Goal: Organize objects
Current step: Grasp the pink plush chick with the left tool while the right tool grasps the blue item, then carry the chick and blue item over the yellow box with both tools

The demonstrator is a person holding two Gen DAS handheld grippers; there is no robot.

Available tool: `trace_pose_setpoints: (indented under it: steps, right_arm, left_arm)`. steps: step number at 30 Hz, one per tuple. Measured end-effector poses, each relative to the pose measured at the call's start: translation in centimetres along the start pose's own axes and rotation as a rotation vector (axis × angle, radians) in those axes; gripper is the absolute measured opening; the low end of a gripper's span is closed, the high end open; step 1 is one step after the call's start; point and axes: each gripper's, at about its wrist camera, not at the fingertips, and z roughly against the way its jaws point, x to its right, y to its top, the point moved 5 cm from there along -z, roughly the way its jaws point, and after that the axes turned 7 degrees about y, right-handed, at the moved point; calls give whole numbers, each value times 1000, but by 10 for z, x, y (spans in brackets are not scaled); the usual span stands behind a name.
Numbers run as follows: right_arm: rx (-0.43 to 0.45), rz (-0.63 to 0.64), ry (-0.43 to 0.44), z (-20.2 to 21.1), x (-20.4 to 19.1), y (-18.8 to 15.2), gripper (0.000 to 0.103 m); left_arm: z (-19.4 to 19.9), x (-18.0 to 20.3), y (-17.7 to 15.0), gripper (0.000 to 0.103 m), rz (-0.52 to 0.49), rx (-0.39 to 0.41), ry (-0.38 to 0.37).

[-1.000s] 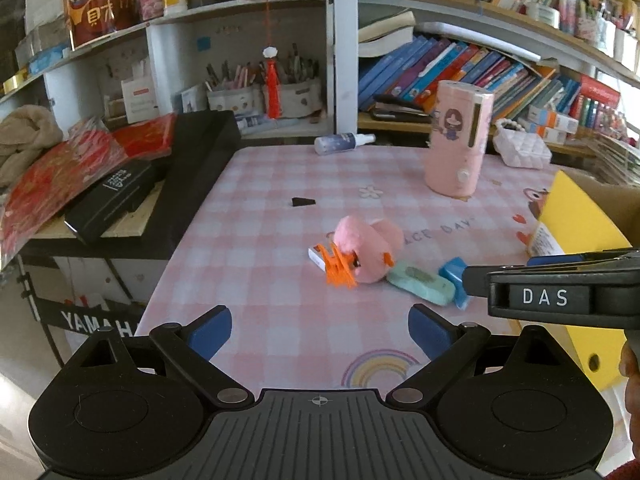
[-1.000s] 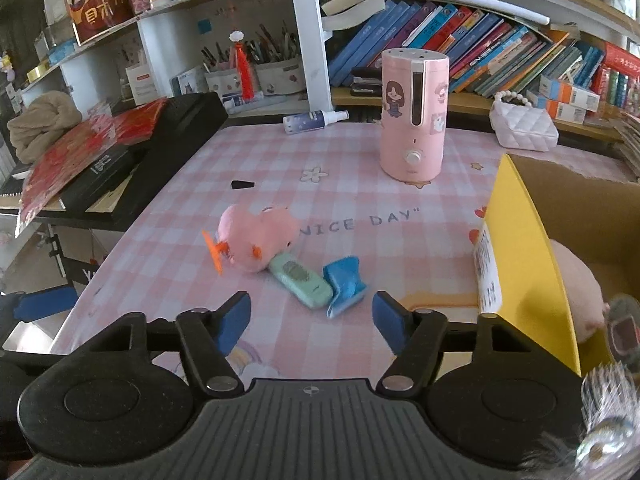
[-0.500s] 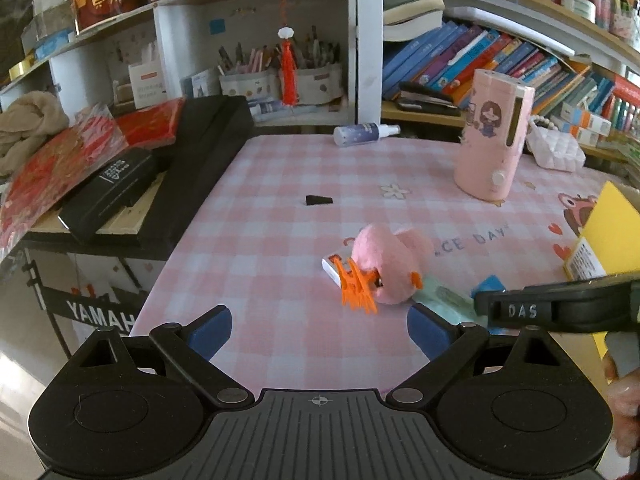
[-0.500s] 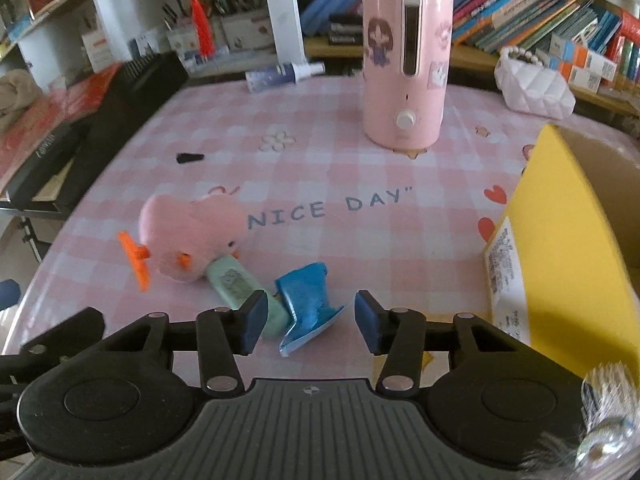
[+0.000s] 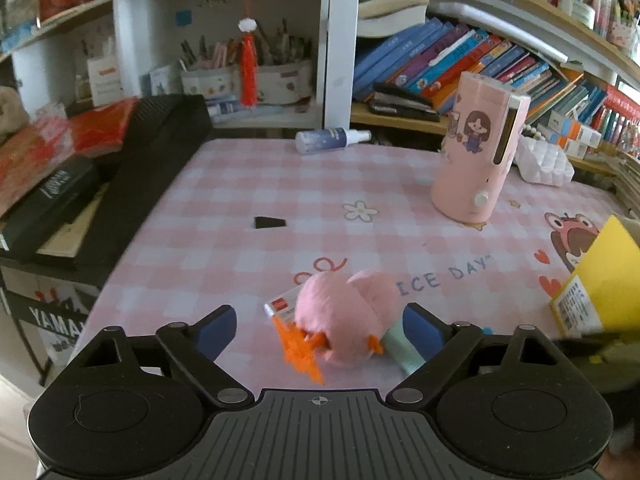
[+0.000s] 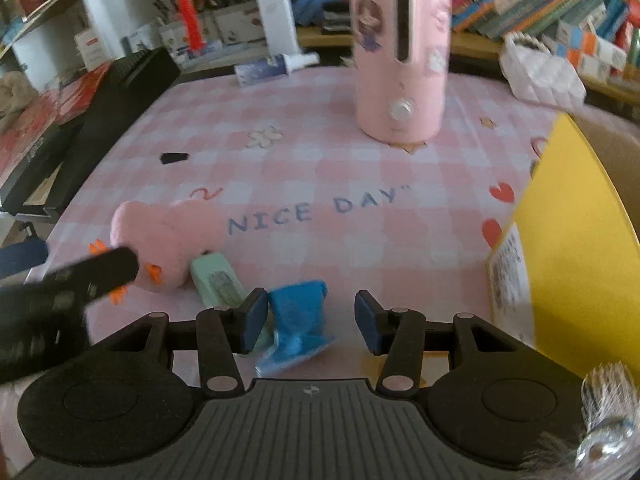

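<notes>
My left gripper (image 5: 318, 330) is closing in on the pink plush toy (image 5: 340, 320), which lies between its blue pads on the pink checked tablecloth (image 5: 224, 200); the pads aren't pressing it. My right gripper (image 6: 311, 316) is released, its jaws standing apart either side of the blue item (image 6: 298, 318), and I can't see either pad pressing on it. A mint-green case (image 6: 216, 280) lies between plush and blue item. The yellow cardboard box (image 6: 568, 240) sits at the right edge.
</notes>
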Motion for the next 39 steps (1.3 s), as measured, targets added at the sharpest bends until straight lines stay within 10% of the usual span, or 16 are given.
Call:
trace_pose_setpoints:
  steps: [8,14,39]
  right_arm:
    - [-11,40,-18,-1,0,-2,37]
    - [-9,40,-3,0,1,-3,29]
    - [109,46,55,53,-34,-8,27]
  left_arm:
    - [-34,11,2,83,-61,-60,-5]
    - [-33,20,-8,58,-110,-79,-46]
    - [76,-38,-27,58,77,36,-78]
